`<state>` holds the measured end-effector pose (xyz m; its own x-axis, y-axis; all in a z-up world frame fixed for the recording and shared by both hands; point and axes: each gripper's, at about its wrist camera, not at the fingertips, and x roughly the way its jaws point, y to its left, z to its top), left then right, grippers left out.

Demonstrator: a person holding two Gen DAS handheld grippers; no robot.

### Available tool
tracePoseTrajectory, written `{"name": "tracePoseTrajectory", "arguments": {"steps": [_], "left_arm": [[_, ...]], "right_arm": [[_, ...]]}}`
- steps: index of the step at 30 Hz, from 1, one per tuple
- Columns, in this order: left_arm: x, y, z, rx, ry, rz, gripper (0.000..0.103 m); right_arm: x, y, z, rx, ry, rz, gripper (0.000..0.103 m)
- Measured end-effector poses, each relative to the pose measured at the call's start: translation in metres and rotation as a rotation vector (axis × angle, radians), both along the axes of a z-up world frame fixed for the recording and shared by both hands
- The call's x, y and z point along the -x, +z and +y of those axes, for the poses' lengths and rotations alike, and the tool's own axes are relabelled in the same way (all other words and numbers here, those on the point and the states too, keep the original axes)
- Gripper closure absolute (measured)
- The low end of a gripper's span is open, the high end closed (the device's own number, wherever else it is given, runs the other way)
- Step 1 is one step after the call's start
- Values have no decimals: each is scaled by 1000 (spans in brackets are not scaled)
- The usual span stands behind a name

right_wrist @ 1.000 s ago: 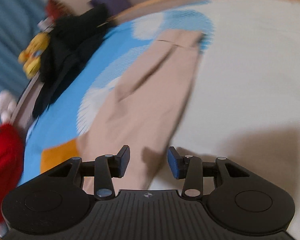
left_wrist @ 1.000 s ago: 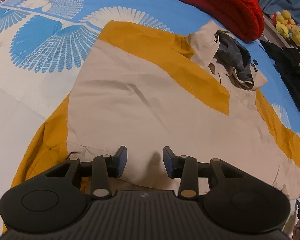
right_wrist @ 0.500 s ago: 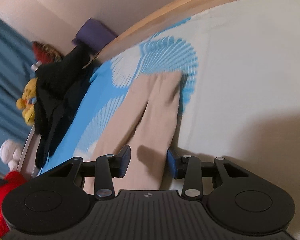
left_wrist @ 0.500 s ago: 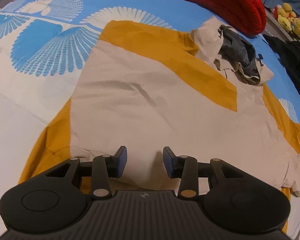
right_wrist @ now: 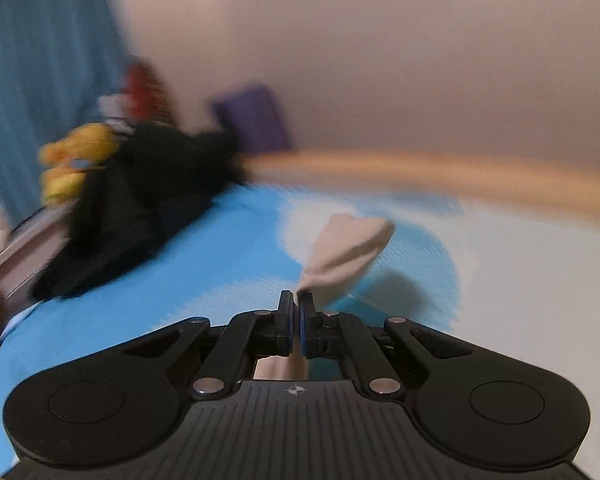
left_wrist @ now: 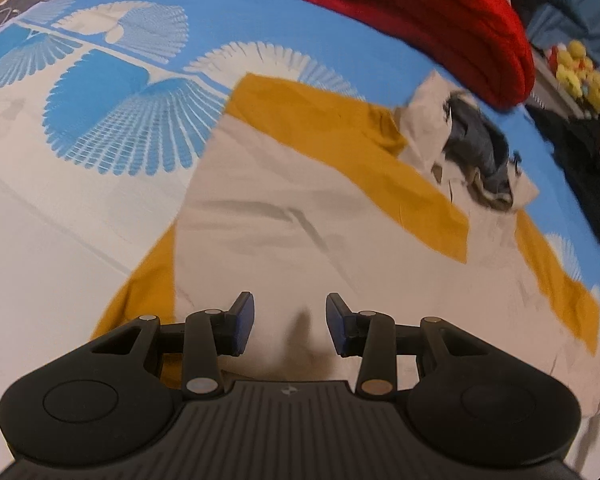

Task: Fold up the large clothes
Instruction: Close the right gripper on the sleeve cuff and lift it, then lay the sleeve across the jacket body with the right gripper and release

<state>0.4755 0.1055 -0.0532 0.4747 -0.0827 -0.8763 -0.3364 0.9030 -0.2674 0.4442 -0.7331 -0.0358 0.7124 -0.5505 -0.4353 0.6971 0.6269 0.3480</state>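
Observation:
A large beige jacket (left_wrist: 300,220) with mustard panels lies spread on the blue and white bed sheet (left_wrist: 100,120). Its grey-lined hood (left_wrist: 476,152) is at the far right. My left gripper (left_wrist: 290,312) hovers open over the jacket's near hem, with nothing between its fingers. In the right wrist view, my right gripper (right_wrist: 296,300) is shut on the end of the beige sleeve (right_wrist: 348,248). The sleeve end fans out beyond the fingertips, lifted off the sheet and casting a shadow on it.
A red knitted garment (left_wrist: 440,20) lies at the far edge of the bed. Black clothes (right_wrist: 140,208) and yellow plush toys (left_wrist: 580,72) sit past the bed's side. A wooden bed edge (right_wrist: 420,168) and a purple object (right_wrist: 256,116) stand before the wall.
My right gripper has shut on the sleeve end and lifted it, tilting up toward the wall. The left gripper has drawn slightly back from the jacket, still open.

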Motion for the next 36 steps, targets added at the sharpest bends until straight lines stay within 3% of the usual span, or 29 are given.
{"name": "tracePoseTrajectory", "arguments": {"steps": [4, 8, 11, 13, 15, 17, 19, 21, 25, 27, 29, 33, 36], "left_arm": [[7, 15, 21, 39, 50, -33, 59], [13, 28, 43, 57, 97, -62, 59], [17, 32, 59, 76, 128, -70, 59], [20, 34, 69, 99, 146, -73, 59], [22, 35, 75, 116, 154, -79, 59], [25, 35, 79, 129, 155, -81, 62], [26, 33, 79, 152, 143, -78, 62], [25, 31, 77, 177, 125, -81, 70], [22, 22, 71, 179, 113, -69, 71], [20, 13, 68, 190, 126, -39, 71], [18, 1, 66, 208, 133, -9, 71], [15, -18, 57, 200, 124, 38, 71], [13, -26, 52, 174, 118, 57, 71]], "right_arm": [[-8, 69, 109, 199, 222, -77, 101], [7, 119, 248, 233, 515, -202, 101], [24, 132, 351, 150, 757, -261, 100], [31, 126, 416, 35, 944, -246, 93], [34, 107, 475, -97, 1132, -148, 86], [40, 87, 509, -192, 1212, -36, 83], [54, 82, 520, -208, 1215, 20, 83], [70, 91, 511, -189, 1179, 15, 82], [93, 112, 471, -140, 1020, -5, 67], [101, 112, 453, -124, 975, -33, 66], [105, 98, 438, -105, 921, -55, 65], [79, 55, 421, -218, 859, 33, 63], [65, 38, 411, -218, 808, 79, 63]]}}
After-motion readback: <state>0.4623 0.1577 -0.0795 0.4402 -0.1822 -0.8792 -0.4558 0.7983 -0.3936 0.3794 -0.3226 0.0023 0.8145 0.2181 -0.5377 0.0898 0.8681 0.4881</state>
